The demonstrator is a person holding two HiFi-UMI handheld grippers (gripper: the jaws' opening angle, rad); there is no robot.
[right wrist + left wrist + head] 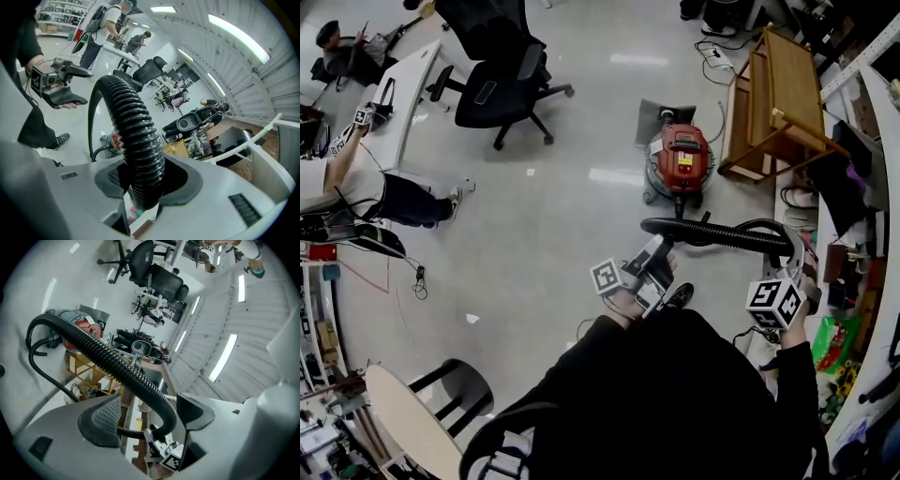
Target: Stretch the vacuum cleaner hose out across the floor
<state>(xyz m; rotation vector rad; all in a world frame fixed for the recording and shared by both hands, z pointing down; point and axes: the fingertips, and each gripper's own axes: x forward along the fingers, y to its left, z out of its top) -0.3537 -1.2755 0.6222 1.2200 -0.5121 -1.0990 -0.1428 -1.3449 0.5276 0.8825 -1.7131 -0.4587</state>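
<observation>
Glossy grey floor (553,216): open to my left up to the office chair (502,80), edged on the right by a wooden table (783,94). Red vacuum cleaner (679,159) stands beside the table. Black hose (722,234) arcs just before me. My right gripper (145,180) pinches the hose; my left gripper (150,413) has its fingers (105,420) spread, with the hose loose between them

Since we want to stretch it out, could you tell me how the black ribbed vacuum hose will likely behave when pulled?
The black ribbed vacuum hose likely flexes freely: it loops from the red canister vacuum cleaner to the right gripper. Its ridges should resist slipping. A hard pull may drag the canister.
</observation>
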